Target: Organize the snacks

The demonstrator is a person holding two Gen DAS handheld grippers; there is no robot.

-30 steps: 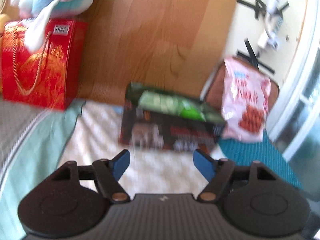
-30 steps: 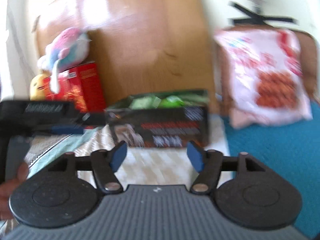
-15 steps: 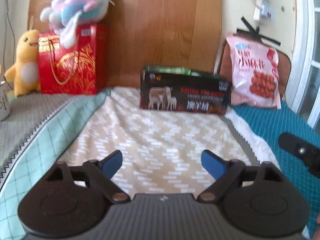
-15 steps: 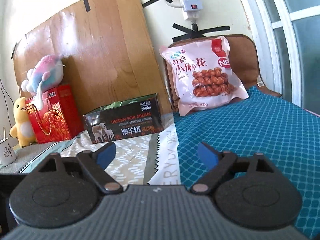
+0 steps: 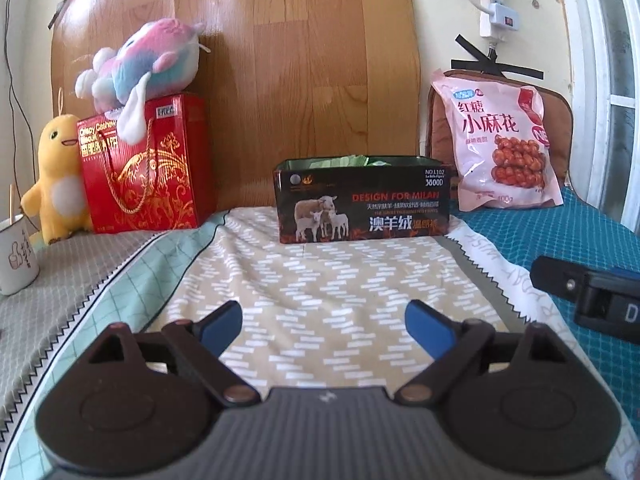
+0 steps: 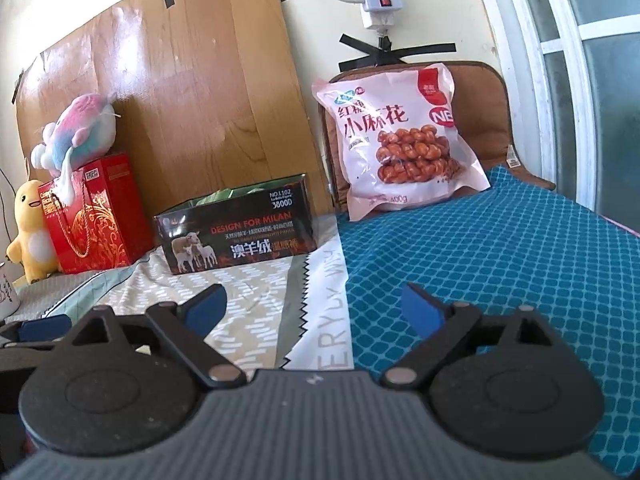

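Note:
A black open-top box (image 5: 362,200) with sheep printed on it stands at the back of the bed and holds green snack packets (image 5: 348,161). It also shows in the right wrist view (image 6: 236,230). A pink snack bag (image 5: 502,142) leans upright against a brown cushion to the box's right, also in the right wrist view (image 6: 396,140). My left gripper (image 5: 324,326) is open and empty, low over the beige patterned cloth, well short of the box. My right gripper (image 6: 314,308) is open and empty over the cloth's edge and the blue cover.
A red gift box (image 5: 142,168) with a pink-blue plush (image 5: 144,64) on top stands at the back left, beside a yellow plush (image 5: 54,178) and a white mug (image 5: 14,254). A wooden board (image 5: 280,60) backs the bed. A window frame (image 6: 560,80) is at the right.
Both grippers have drawn back and lowered from close above the box. The box and pink bag now look farther away. Both stayed open and empty.

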